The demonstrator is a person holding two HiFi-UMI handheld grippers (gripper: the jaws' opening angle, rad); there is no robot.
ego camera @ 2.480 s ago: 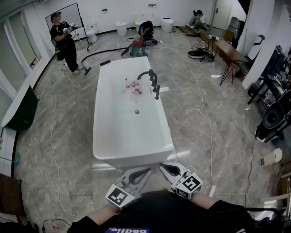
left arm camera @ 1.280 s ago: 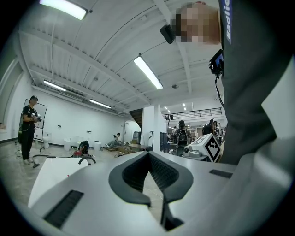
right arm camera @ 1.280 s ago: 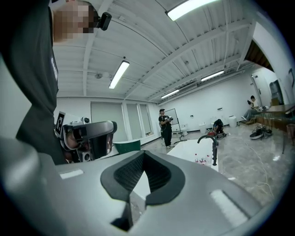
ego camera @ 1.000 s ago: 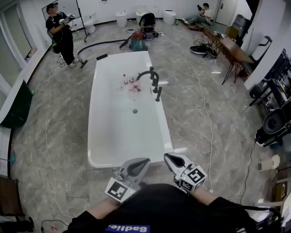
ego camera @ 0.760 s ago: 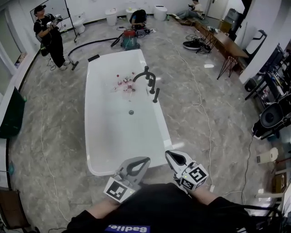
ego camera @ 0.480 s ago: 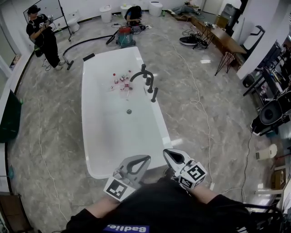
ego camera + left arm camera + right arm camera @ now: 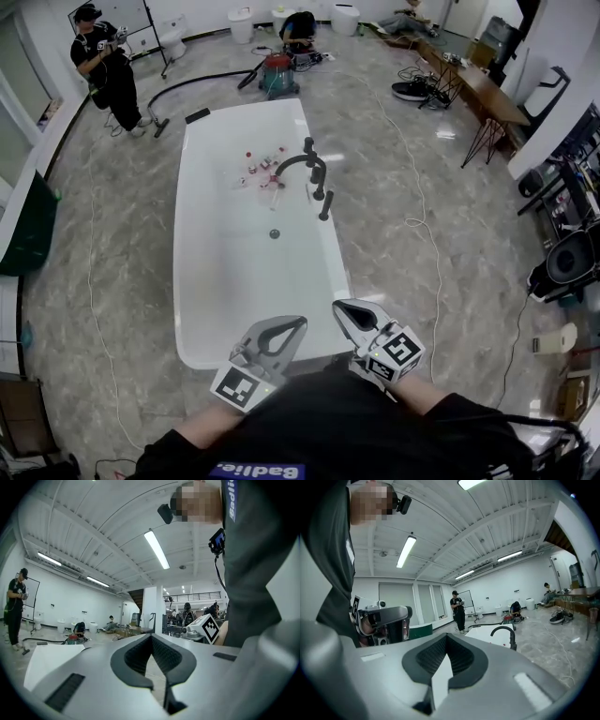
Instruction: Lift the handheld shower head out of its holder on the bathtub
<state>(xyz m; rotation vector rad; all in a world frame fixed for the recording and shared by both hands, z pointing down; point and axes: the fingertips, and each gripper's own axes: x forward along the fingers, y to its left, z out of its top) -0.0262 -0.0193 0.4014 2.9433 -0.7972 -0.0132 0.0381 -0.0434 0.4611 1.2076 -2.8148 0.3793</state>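
Both your left tool and right tool are closed and empty, held at your waist, probably because the shower head is well away at 12 o'clock. It stands upright in its holder on the right rim of the bathtub, beside the faucet.

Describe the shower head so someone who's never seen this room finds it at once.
Find the white bathtub on the grey floor. On its right rim stands a row of black fittings. The shower head is the slim, tilted stick at the near end, unlike the arched spout at the far end.
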